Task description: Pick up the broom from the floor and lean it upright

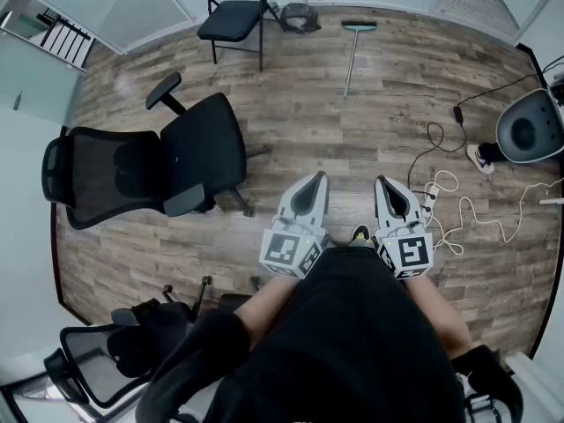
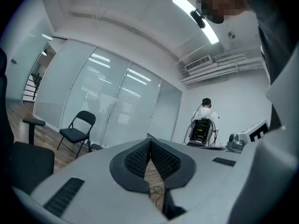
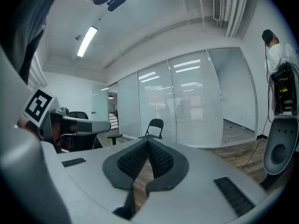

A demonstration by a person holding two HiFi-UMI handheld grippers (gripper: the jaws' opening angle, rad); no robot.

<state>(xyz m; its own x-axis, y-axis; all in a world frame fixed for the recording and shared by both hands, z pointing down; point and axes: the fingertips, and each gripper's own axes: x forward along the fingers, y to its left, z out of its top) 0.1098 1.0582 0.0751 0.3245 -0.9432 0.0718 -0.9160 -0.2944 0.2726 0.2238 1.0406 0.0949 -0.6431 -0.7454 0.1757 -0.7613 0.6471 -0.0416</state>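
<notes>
The broom [image 1: 354,51] lies flat on the wooden floor at the far side of the room, its teal head toward the glass wall and its thin handle pointing back at me. My left gripper [image 1: 314,186] and right gripper [image 1: 389,190] are held side by side in front of my body, well short of the broom. Both are shut with nothing between the ribbed pads [image 2: 150,158] [image 3: 147,157]. The gripper views look level across the room, and the broom does not show in either.
A black office chair [image 1: 145,170] stands to the left, and a folding chair [image 1: 233,16] at the far wall beside a dark dustpan [image 1: 300,18]. Cables [image 1: 449,205] and a white device [image 1: 529,130] lie to the right. A person [image 2: 204,120] stands at the back.
</notes>
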